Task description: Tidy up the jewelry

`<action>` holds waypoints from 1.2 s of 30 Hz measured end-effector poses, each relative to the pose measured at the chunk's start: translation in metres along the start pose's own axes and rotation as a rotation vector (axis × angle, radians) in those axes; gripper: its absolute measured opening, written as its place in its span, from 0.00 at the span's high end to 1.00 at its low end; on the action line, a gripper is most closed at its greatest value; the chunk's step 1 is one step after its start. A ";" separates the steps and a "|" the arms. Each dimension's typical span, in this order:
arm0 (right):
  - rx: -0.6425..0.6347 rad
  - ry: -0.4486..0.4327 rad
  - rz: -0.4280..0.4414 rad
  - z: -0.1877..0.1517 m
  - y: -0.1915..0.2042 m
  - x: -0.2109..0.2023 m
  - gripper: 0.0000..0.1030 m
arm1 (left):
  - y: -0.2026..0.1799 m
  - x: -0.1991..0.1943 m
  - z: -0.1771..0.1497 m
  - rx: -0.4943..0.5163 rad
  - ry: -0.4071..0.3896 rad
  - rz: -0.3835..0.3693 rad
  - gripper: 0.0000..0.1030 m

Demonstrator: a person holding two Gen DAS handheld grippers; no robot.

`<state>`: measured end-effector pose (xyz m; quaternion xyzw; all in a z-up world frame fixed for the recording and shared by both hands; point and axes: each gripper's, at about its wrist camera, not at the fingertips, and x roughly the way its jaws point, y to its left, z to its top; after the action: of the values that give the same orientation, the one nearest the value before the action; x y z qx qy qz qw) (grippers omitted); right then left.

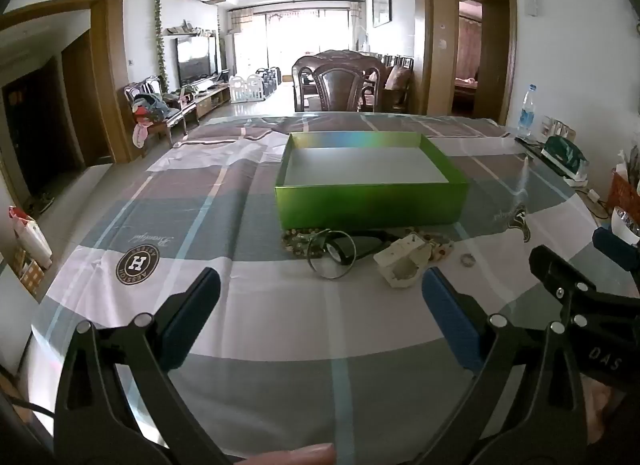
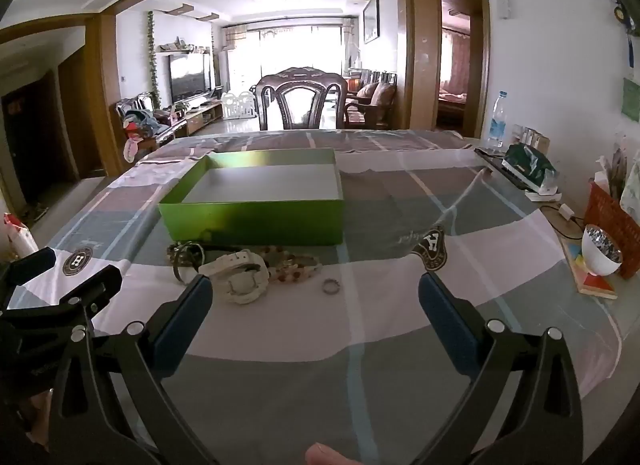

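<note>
An open green box (image 1: 372,203) (image 2: 256,221) stands on the checked tablecloth, empty inside. In front of it lie a white watch (image 1: 404,259) (image 2: 240,275), a silver bangle (image 1: 332,253), a dark beaded bracelet (image 1: 298,239) (image 2: 186,253), a pale bead bracelet (image 2: 294,263) and a small silver ring (image 1: 467,259) (image 2: 331,286). My left gripper (image 1: 320,289) is open and empty, short of the jewelry. My right gripper (image 2: 316,293) is open and empty, short of the ring and watch. Each gripper shows at the edge of the other's view.
A dark wooden chair (image 1: 338,85) stands at the table's far side. Along the right edge are a water bottle (image 2: 497,121), a green packet (image 2: 528,169), a white bowl (image 2: 600,251) and an orange basket (image 2: 612,221).
</note>
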<state>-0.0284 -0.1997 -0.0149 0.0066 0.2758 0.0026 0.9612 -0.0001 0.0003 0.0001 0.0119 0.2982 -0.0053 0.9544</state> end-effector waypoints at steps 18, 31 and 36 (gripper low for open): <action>0.007 0.001 0.005 0.000 -0.001 0.000 0.02 | 0.000 0.000 0.000 0.006 0.001 0.004 0.04; 0.008 0.001 0.006 -0.001 -0.002 0.000 0.02 | 0.000 0.000 0.000 0.006 0.004 0.005 0.04; 0.008 0.001 0.006 -0.001 -0.002 0.000 0.02 | 0.000 0.000 0.000 0.008 0.004 0.005 0.04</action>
<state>-0.0285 -0.2012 -0.0158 0.0113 0.2765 0.0043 0.9609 -0.0002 -0.0001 0.0002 0.0164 0.3002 -0.0038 0.9537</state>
